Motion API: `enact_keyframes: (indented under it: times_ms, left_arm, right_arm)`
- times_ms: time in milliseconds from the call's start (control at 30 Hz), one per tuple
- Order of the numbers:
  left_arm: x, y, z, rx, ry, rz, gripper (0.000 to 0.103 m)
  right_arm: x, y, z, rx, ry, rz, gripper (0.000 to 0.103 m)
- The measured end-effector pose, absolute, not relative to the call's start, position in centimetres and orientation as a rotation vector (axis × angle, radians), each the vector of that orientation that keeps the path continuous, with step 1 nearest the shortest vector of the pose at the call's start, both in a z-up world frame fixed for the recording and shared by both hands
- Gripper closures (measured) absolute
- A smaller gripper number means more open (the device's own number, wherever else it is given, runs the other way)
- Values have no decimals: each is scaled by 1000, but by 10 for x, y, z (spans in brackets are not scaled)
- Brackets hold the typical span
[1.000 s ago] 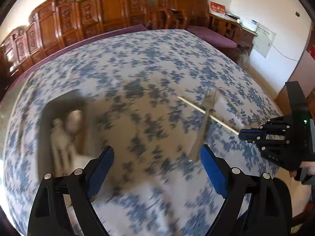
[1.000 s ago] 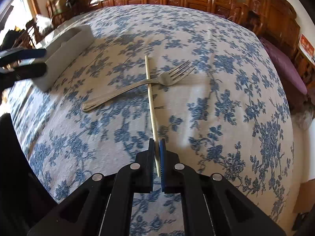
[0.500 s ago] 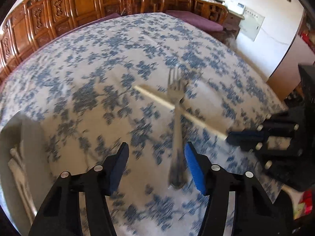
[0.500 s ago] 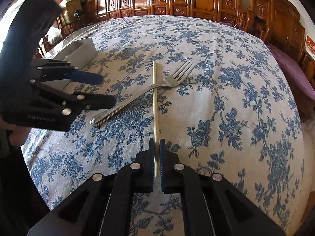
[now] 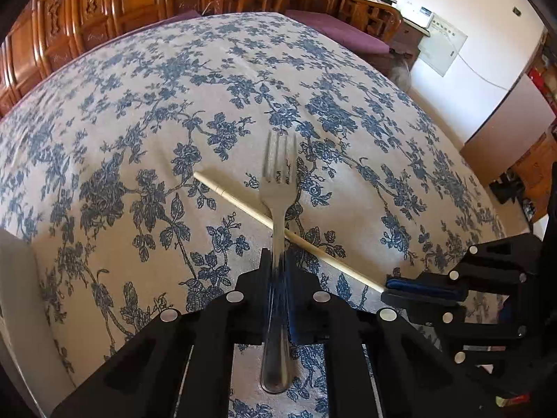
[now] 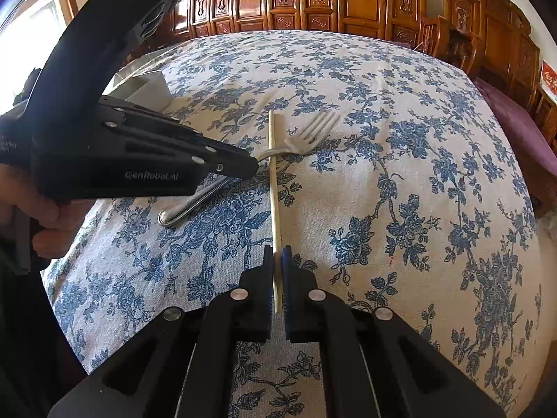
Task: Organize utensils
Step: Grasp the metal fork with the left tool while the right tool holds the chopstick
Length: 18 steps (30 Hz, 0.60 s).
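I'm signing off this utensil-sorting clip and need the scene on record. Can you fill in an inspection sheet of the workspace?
Surface: table under a blue floral tablecloth.
Job's things: fork lying across a chopstick; grey organizer tray at the table's edge.
Clutter: nothing seen.
Grippers: left gripper has just closed onto the fork's handle; right gripper shut on the chopstick's near end.
Cables: one thin wire along the wall.
Surroundings: carved wooden chairs, purple cushions.

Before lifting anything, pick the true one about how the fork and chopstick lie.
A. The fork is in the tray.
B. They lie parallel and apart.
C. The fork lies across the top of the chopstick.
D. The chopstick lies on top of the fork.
C: the fork, its neck unbroken, crosses over the chopstick, which passes beneath it on the tablecloth.
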State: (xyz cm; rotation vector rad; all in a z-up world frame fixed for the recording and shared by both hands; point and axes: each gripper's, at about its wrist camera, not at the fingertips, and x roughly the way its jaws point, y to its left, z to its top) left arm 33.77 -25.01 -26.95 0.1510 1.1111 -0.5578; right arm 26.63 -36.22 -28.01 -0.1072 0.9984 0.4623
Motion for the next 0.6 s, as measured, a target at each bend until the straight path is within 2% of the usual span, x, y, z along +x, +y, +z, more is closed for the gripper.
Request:
enact_keyframes:
  times_ms: [333, 600]
  left_arm:
    - [328, -215, -239, 155, 1053, -509, 97]
    - [324, -169, -203, 148, 990, -438, 97]
  right_arm:
    - [263, -358, -277, -127, 978, 391, 97]
    - [264, -345, -253, -129, 935, 386, 97]
